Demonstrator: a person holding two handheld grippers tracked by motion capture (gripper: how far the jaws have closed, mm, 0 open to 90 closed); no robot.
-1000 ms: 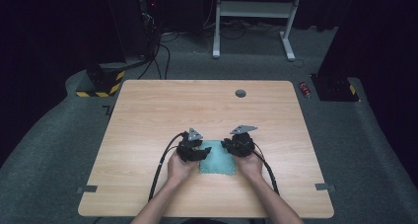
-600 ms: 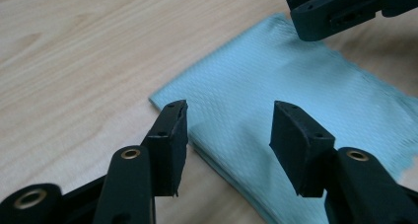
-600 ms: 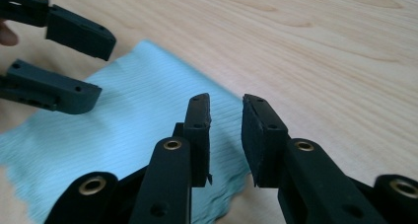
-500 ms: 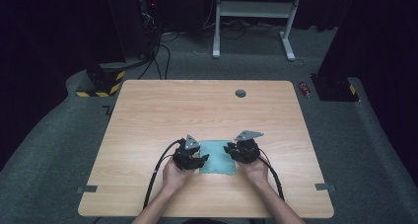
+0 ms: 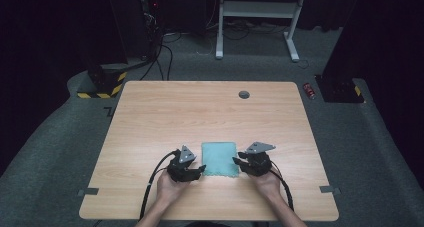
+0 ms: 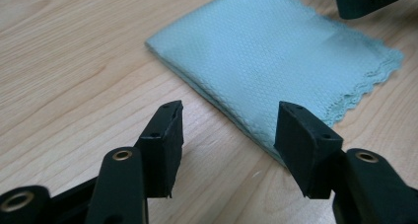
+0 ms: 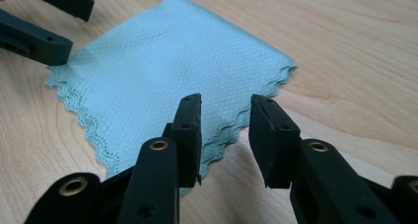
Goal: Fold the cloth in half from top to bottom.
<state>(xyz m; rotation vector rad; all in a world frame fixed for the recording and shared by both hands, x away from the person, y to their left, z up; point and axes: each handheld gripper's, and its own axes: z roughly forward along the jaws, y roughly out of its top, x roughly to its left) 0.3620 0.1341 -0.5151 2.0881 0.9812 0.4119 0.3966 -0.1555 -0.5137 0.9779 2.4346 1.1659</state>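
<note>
A folded teal cloth [image 5: 219, 158] with scalloped edges lies flat on the wooden table [image 5: 200, 112], near its front edge. My left gripper [image 5: 199, 170] rests just left of the cloth, my right gripper [image 5: 237, 162] just right of it. In the left gripper view the jaws [image 6: 226, 123] stand open before the cloth's [image 6: 276, 51] folded edge, gripping nothing. In the right gripper view the jaws [image 7: 224, 115] are open at the cloth's [image 7: 162, 71] scalloped corner, pads clear of it. Both pairs of jaws have just been opening.
A small dark round grommet [image 5: 244, 94] sits near the table's far edge. A red can [image 5: 310, 90] lies on the grey floor past the far right corner. A white desk frame [image 5: 255, 17] and cables stand behind.
Both grippers have drawn back toward the person and apart, off the cloth's far edge to its two sides. The cloth now lies uncovered and flat.
</note>
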